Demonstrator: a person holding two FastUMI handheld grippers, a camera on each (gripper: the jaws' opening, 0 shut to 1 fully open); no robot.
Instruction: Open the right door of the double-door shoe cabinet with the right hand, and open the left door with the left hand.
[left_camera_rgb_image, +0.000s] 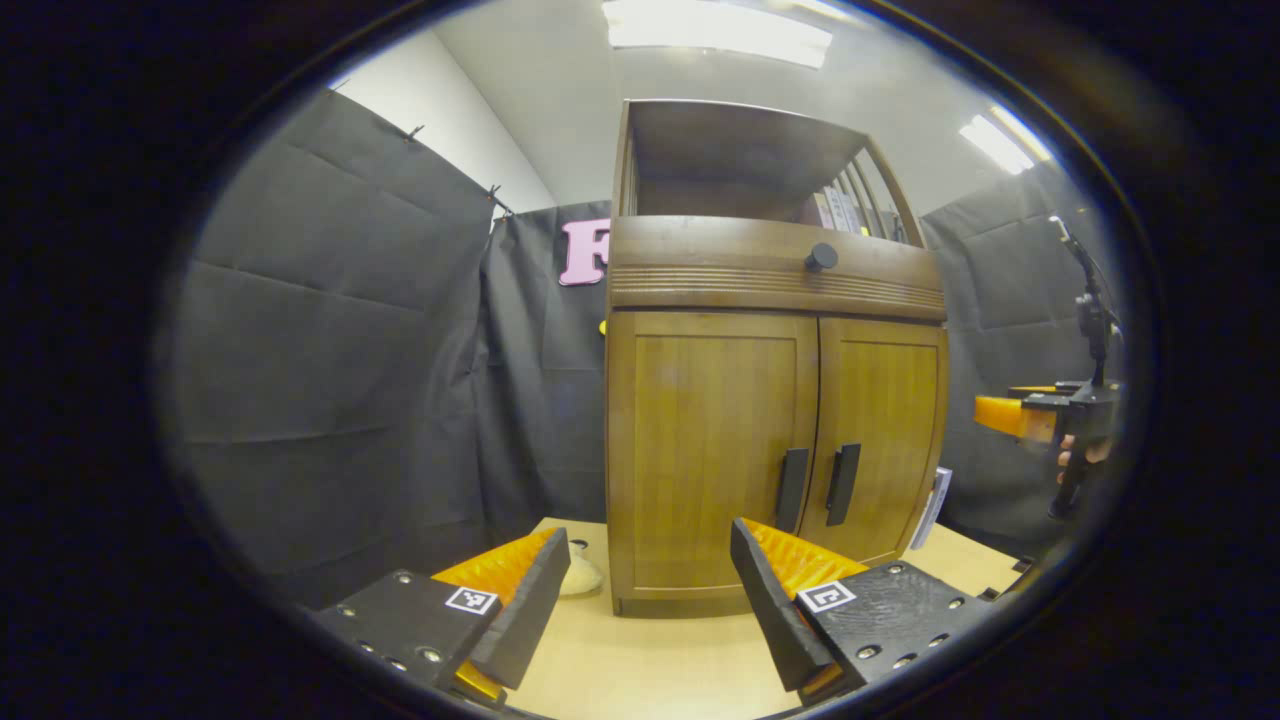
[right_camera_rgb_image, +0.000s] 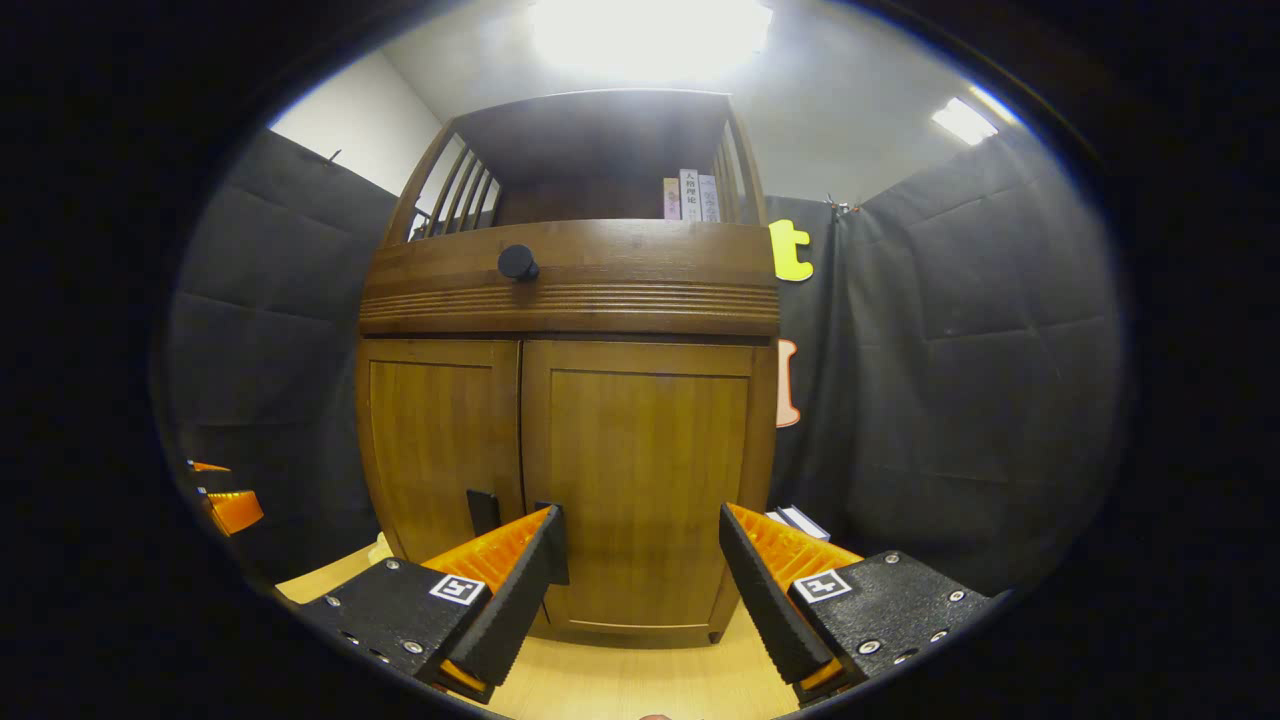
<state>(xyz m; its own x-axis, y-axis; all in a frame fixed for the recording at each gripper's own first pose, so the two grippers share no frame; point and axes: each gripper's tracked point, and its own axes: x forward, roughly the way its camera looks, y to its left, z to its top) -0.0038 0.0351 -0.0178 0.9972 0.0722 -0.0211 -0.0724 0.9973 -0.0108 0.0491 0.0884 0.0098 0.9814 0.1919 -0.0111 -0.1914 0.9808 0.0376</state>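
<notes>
— Both fingers of the left tool (left_camera_rgb_image: 640, 590) sit nearest in the left gripper view, spread wide apart with nothing between them, low over the tabletop (left_camera_rgb_image: 650, 670). What is at stake from here?

— Aim, mostly. The shoe cabinet (left_camera_rgb_image: 775, 400) stands on that tabletop with both doors closed. The 2 dark handles run upright side by side at the centre seam: the left door handle (left_camera_rgb_image: 791, 490) and the right door handle (left_camera_rgb_image: 843, 483). They are just beside each other, so a tool coming in slightly off could straddle the wrong handle, or both.

— And the right tool (right_camera_rgb_image: 640, 575)?

— Also gaping, holding nothing, in front of the right door (right_camera_rgb_image: 650, 490). In the right gripper view its near finger covers most of the right door's handle, and the left door's handle (right_camera_rgb_image: 483, 512) peeks out beside it. From that angle I judge the handle hard to track during the final approach.

— Anything else?

— The doors swing outward from the middle. If both tools pull at once, the hands may crowd each other at the seam. A pull along a straight line, not along the door's arc, could slip the fingers off the slim handle or drag the cabinet across the tabletop. A small pale object (left_camera_rgb_image: 582, 575) rests by the cabinet's left foot, and the left door (left_camera_rgb_image: 715, 450) might sweep near it; I cannot tell whether it would clear.
</notes>
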